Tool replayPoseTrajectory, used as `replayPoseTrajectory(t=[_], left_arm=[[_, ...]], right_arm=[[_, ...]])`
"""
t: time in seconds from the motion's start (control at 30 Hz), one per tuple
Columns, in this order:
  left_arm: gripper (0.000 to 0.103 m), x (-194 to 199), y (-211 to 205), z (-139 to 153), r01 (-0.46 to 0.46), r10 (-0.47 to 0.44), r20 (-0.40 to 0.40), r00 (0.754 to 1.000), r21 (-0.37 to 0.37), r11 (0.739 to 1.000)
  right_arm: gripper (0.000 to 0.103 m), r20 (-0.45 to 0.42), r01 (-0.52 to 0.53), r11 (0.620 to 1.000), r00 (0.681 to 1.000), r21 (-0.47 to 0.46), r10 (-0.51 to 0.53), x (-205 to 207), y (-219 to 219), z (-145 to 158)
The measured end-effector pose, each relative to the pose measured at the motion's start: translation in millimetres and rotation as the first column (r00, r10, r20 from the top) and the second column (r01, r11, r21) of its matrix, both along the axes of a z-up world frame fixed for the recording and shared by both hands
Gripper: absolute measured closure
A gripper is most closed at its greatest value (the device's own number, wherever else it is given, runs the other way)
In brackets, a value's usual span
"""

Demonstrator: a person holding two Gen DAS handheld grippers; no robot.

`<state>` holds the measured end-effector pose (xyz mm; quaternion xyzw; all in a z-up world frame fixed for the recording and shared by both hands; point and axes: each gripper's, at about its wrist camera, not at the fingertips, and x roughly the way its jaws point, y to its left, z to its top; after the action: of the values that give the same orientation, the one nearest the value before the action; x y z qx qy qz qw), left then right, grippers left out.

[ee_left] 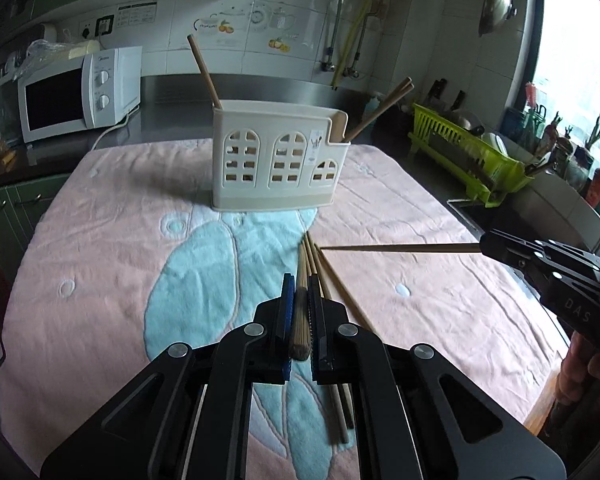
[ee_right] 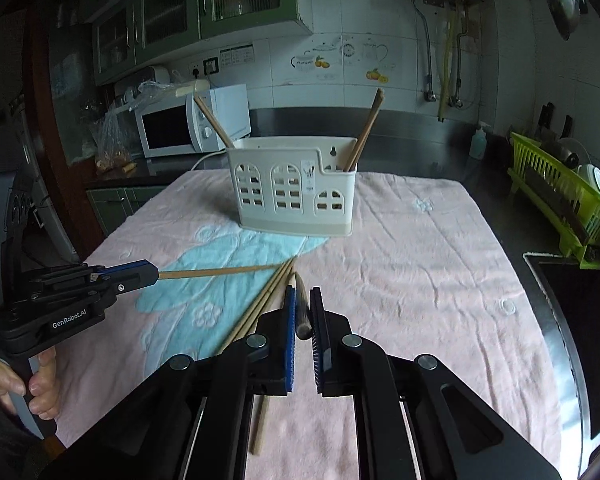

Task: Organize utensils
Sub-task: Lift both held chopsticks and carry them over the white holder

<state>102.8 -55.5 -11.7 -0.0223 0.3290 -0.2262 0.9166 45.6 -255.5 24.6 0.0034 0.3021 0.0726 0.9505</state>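
Observation:
A cream utensil holder with arched cut-outs stands on the pink towel; it also shows in the right wrist view. One chopstick leans in its left end and two in its right compartment. My left gripper is shut on a wooden chopstick. My right gripper is shut on another chopstick, whose shaft points left in the left wrist view. Several loose chopsticks lie on the towel between both grippers.
A white microwave stands at the back left. A green dish rack sits on the right counter next to the sink edge. Steel counter runs behind the towel.

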Motion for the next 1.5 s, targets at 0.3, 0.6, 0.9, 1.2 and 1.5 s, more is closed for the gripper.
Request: replayPoseTrajectory(t=[0.3,0.6,0.9,1.2,1.5], left_arm=[[0.098,30.5,-0.7,36.1,0.011,-0.011,0.047,0.999,0.011,1.0],[0.098,63.1,-0.9,97.1,0.011,-0.01,0.119,0.993,-0.002,1.0],[0.098,95.4,-1.7,188.7,-0.053,0.06,0.299,0.952,-0.033,0.998],[0.098,150.5,-16.9,200.0,-0.139,0.145,0.317,0.937,-0.044,0.989],[0.098,199.2,-13.8,156.0,-0.203,0.213,0.225,0.951,-0.068,0.977]], right_arm=[[0.096,0.042,-0.059,0.998,0.997,0.013,0.058,40.6,-15.5,54.3],[0.096,0.055,-0.141,0.989,0.988,-0.038,0.143,81.4,-21.2,130.6],[0.096,0.075,-0.112,0.99,0.99,-0.083,0.119,131.3,-25.3,181.7],[0.096,0.004,-0.053,0.994,0.999,-0.094,0.054,186.3,-36.3,162.6],[0.096,-0.083,-0.094,0.991,0.993,-0.09,0.087,212.6,-36.3,128.9]])
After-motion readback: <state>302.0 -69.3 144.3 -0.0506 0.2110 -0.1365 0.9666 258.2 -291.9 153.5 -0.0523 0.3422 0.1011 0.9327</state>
